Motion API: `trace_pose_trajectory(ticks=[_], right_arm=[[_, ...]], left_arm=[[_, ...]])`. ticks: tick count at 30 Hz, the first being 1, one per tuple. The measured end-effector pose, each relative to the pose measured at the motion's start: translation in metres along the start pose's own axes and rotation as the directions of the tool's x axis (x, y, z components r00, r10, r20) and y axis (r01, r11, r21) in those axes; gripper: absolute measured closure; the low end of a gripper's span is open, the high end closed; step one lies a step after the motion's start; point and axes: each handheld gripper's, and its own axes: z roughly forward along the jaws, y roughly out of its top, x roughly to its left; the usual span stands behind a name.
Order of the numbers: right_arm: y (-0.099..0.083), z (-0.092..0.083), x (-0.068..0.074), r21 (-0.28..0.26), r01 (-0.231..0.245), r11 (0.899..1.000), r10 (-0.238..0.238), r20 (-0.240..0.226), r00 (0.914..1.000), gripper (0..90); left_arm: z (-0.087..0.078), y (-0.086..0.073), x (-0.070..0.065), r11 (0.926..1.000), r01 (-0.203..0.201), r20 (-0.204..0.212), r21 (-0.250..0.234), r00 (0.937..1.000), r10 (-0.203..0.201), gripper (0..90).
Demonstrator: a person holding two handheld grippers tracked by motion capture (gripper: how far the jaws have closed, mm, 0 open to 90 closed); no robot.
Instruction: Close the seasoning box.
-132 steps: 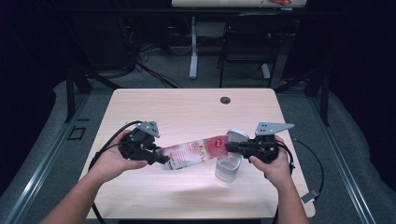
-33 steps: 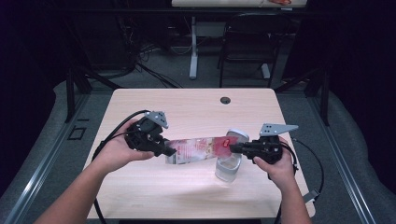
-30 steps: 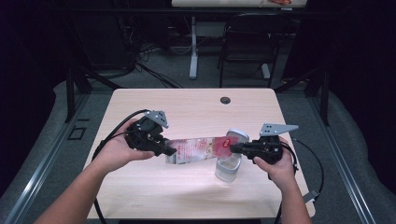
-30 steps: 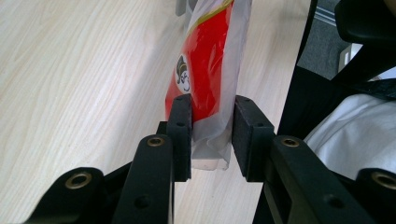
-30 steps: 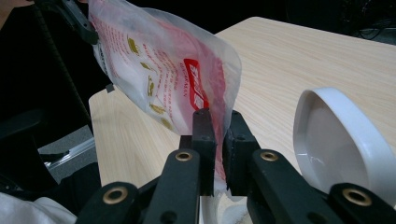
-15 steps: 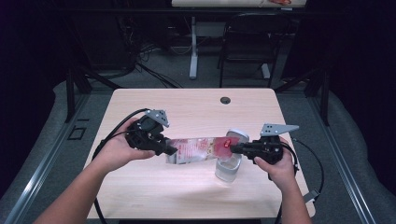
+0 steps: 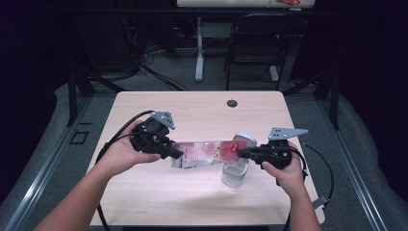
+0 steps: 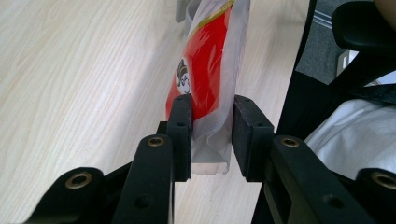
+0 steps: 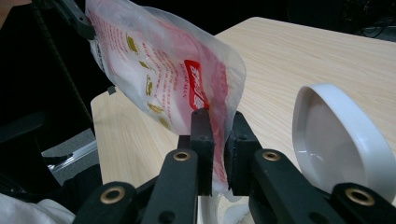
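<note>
A clear plastic pouch (image 7: pixel 204 153) with red print hangs stretched level above the table between both grippers. My left gripper (image 7: pixel 177 154) is shut on its left end; in the left gripper view the pouch (image 8: pixel 208 56) runs up from between the pads of that gripper (image 8: pixel 212 116). My right gripper (image 7: pixel 239 153) is shut on the pouch's right end, and in the right gripper view the film (image 9: pixel 163 70) is pinched between its pads (image 9: pixel 218 126). Under that end stands a clear container (image 7: pixel 235 174) with its white lid (image 9: pixel 341 140) flipped up.
The pale wooden table (image 7: pixel 192 110) has a black round grommet (image 7: pixel 232 103) near its far edge. Cables trail from both grippers over the table's sides. A chair (image 7: pixel 255 43) and desk legs stand on the dark floor beyond.
Since the oldest frame my left gripper has shifted a little farther from the person and the pouch has straightened to level. Over the last second nothing has visibly moved.
</note>
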Motion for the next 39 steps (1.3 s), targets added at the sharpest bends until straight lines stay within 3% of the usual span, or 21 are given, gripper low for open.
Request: trace_pose_trajectory(ticks=[39], right_arm=[[-0.005, -0.005, -0.007, -0.008, -0.025, 1.0, 0.025, 0.012, 0.9996, 82.9]], left_arm=[[-0.002, 0.018, -0.006, 0.9997, -0.024, -0.002, -0.005, 0.9997, 0.024, 71.0]])
